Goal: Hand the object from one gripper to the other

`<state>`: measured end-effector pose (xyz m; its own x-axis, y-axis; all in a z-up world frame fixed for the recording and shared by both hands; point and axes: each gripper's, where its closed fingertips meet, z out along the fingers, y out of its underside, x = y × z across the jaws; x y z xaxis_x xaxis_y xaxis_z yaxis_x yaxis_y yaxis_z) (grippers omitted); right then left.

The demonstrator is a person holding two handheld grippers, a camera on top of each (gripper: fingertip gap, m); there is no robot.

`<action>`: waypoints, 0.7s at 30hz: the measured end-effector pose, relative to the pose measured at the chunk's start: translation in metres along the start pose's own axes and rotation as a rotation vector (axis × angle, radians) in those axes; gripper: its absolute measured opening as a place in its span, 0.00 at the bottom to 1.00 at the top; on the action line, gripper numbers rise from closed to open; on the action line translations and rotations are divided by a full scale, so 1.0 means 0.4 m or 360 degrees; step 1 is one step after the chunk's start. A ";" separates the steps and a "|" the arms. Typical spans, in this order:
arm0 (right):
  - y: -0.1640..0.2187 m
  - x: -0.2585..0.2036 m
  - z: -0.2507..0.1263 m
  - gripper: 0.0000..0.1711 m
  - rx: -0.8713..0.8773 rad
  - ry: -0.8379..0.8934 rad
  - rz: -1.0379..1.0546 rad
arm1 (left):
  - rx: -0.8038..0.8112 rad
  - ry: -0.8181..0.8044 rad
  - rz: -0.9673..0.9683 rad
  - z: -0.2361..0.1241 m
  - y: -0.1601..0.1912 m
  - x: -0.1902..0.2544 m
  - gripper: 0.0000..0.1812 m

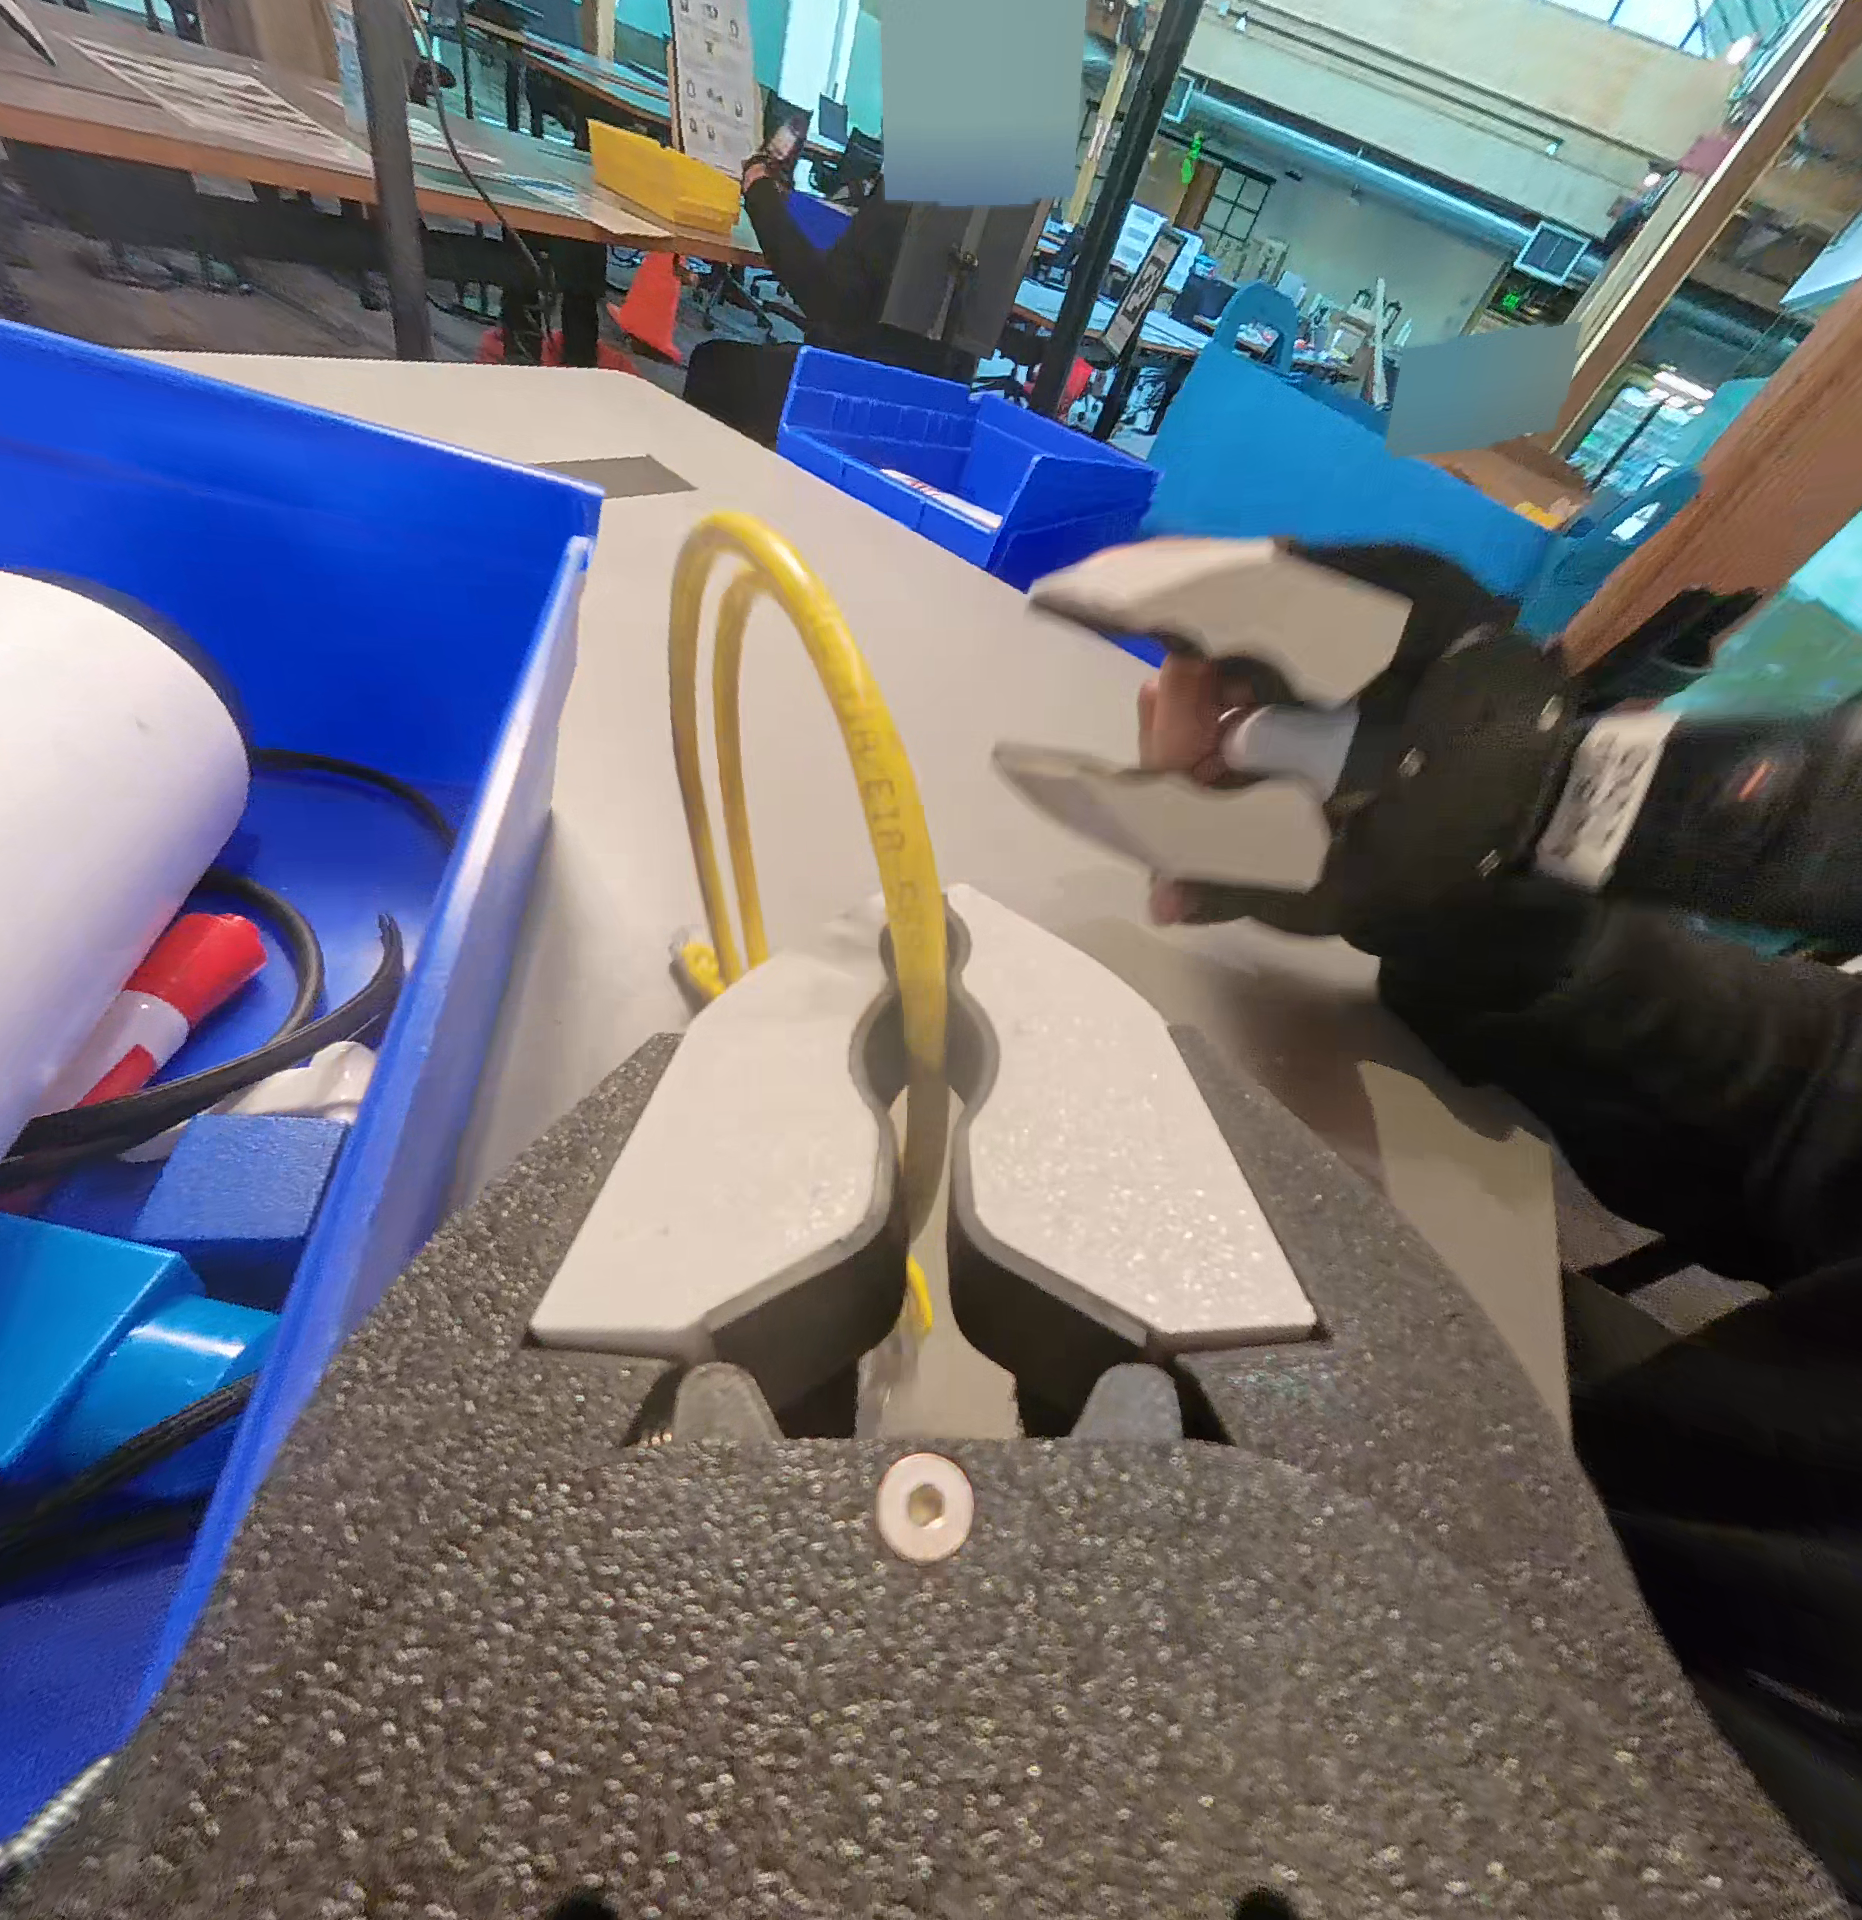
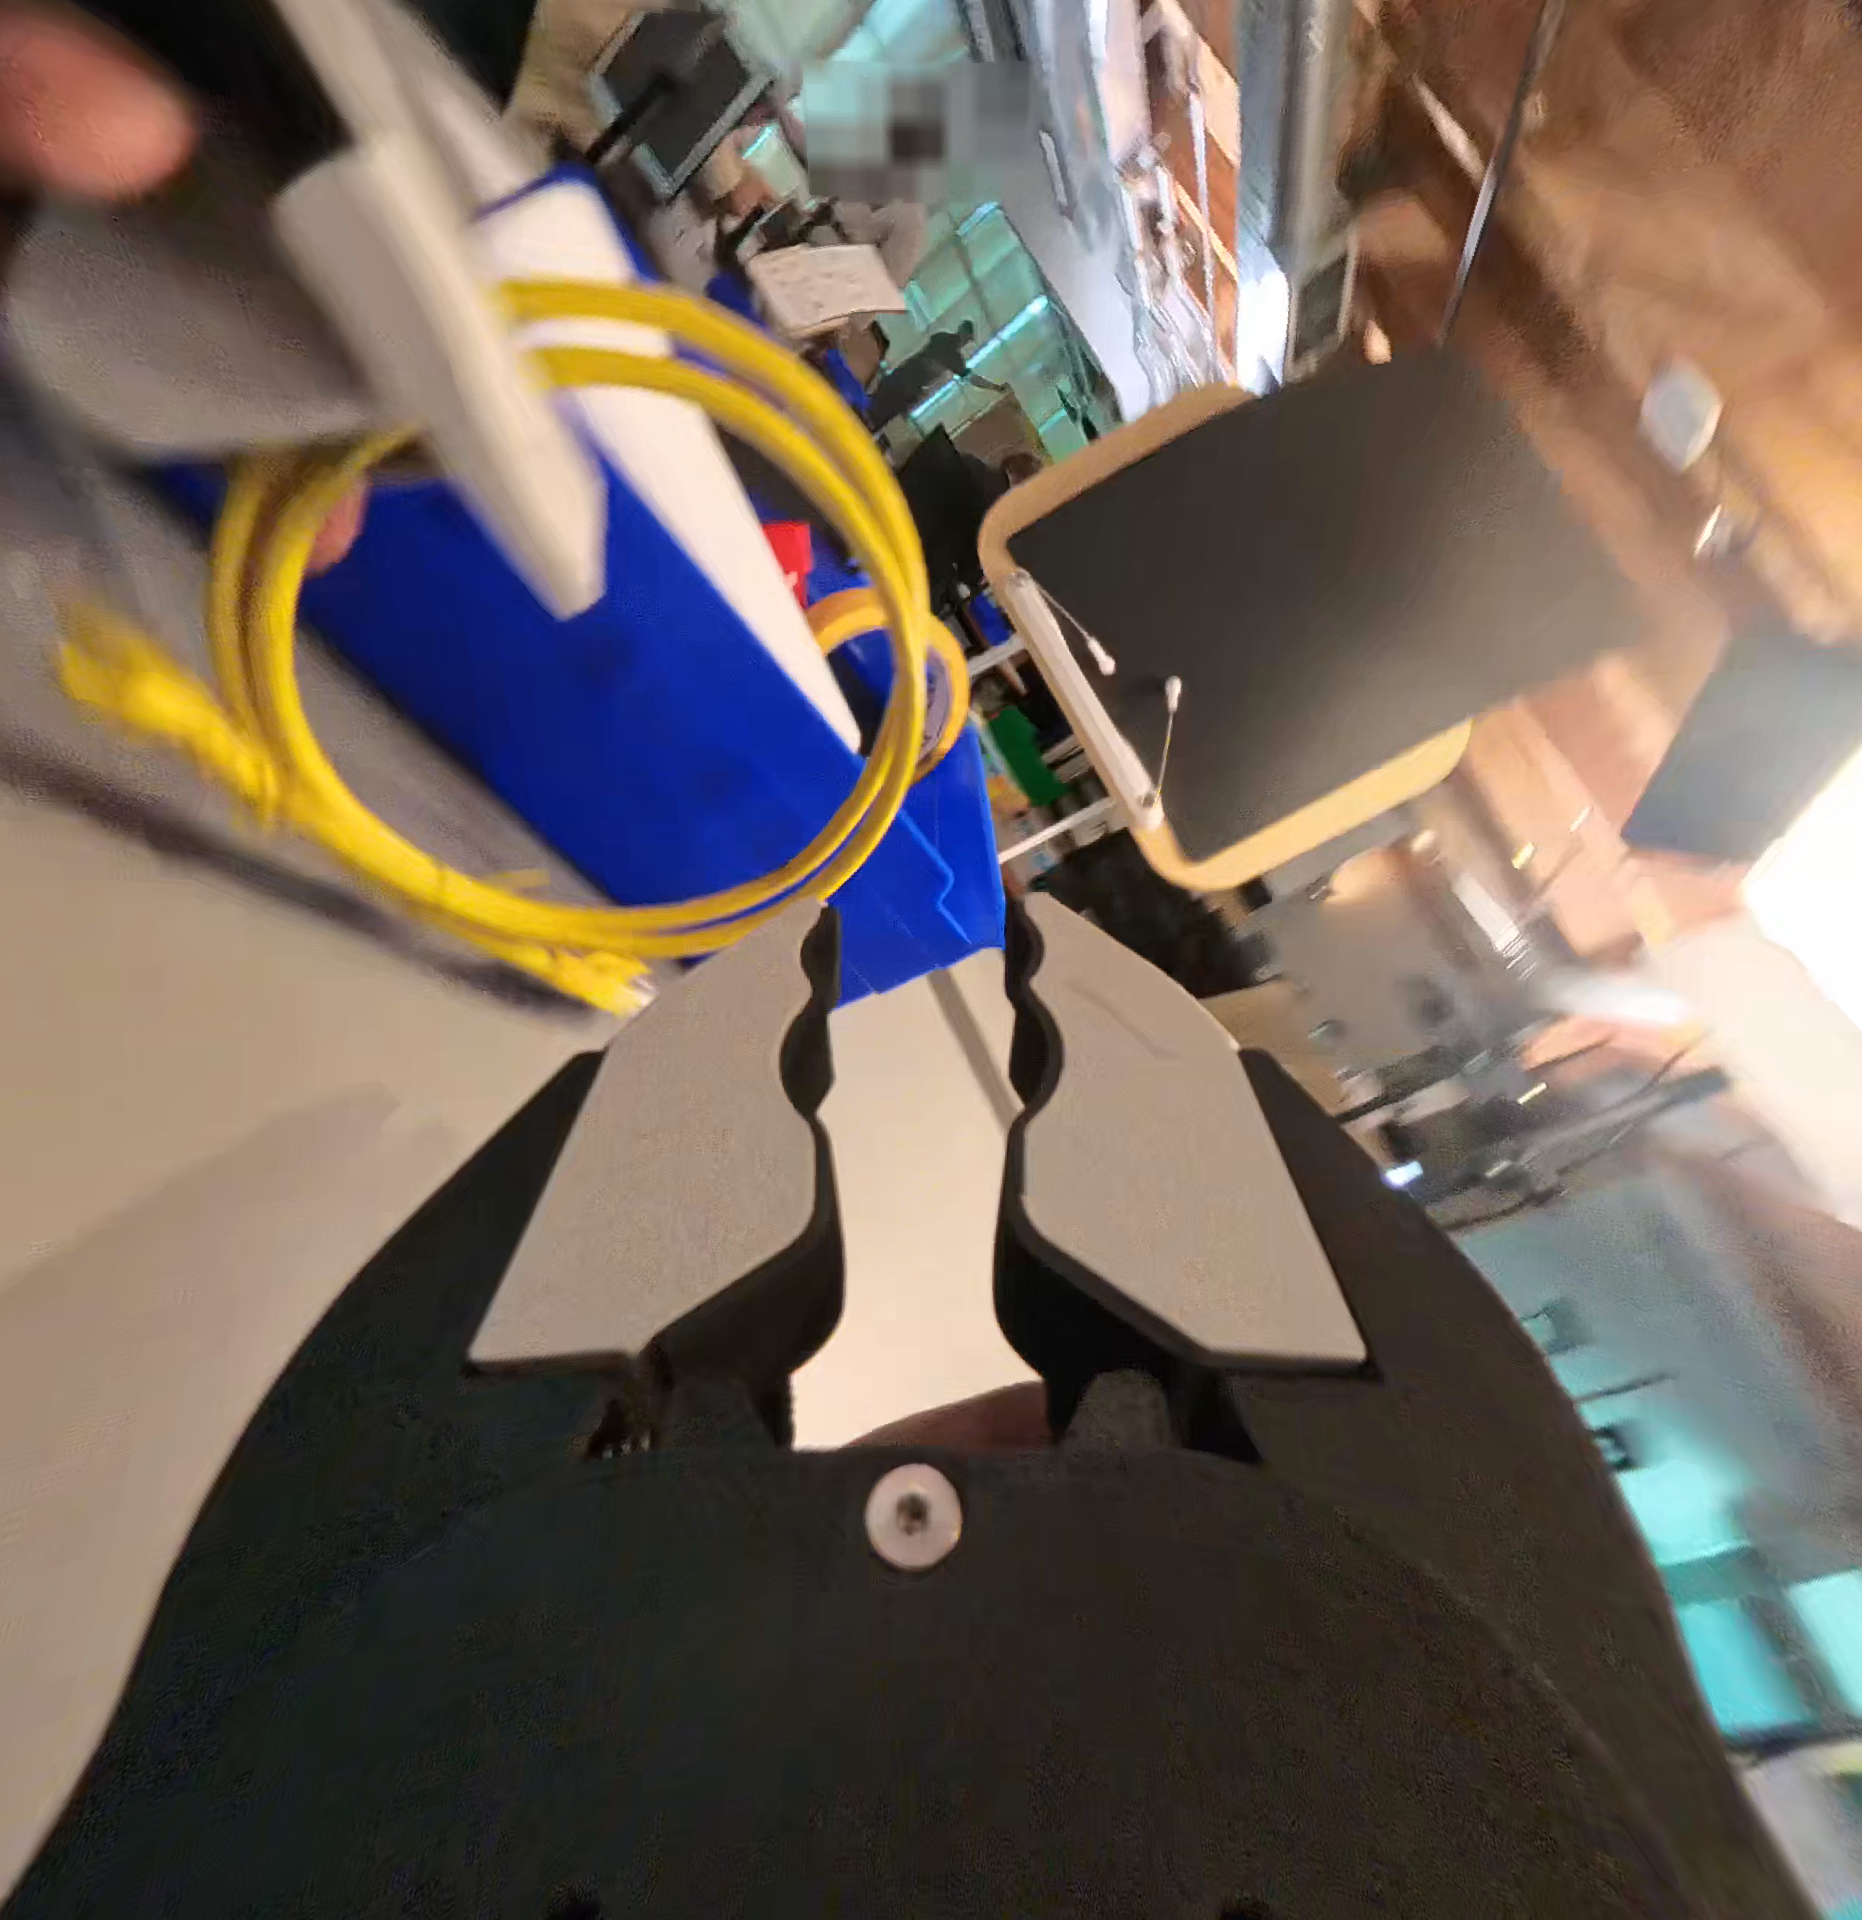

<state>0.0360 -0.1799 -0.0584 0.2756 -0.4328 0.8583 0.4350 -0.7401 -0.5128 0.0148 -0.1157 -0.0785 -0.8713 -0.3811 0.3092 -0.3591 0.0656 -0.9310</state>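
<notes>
A coiled yellow cable [image 1: 885, 769] stands up between the fingers of my left gripper [image 1: 919, 935], which is shut on it above a grey table [image 1: 1010, 665]. In the right wrist view the same cable [image 2: 615, 914] hangs as loops from the left gripper's fingers [image 2: 491, 436] at the upper left. My right gripper [image 2: 916, 935] is open with nothing between its fingers; the cable's loop lies just left of its left fingertip, apart from it. In the left wrist view the right gripper [image 1: 1020, 686] hovers open to the right of the cable, held by a gloved hand.
A blue bin [image 1: 470, 790] stands at the left with a white roll [image 1: 75, 831], a red and white marker [image 1: 168, 1008] and black cables. More blue bins [image 1: 968, 468] stand at the table's far edge. A dark board with a pale rim [image 2: 1311, 613] shows beyond.
</notes>
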 end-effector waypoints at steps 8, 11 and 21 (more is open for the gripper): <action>-0.015 -0.189 0.030 0.27 0.0071 -0.0220 -0.0932 | 0.0150 0.0198 -0.0179 -0.026 -0.063 0.034 0.01; -0.037 -0.191 0.058 0.29 0.0061 -0.0099 -0.1067 | 0.0198 0.0349 -0.0310 -0.036 -0.083 0.058 0.01; -0.040 -0.160 0.061 0.07 0.0061 -0.0203 -0.0451 | 0.0318 0.0467 -0.0238 -0.077 -0.136 0.067 0.31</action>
<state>0.0322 -0.1278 -0.1053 0.2432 -0.1422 0.9595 0.5409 -0.8012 -0.2559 0.0007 -0.1011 -0.0135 -0.8833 -0.0908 0.4599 -0.4424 -0.1631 -0.8818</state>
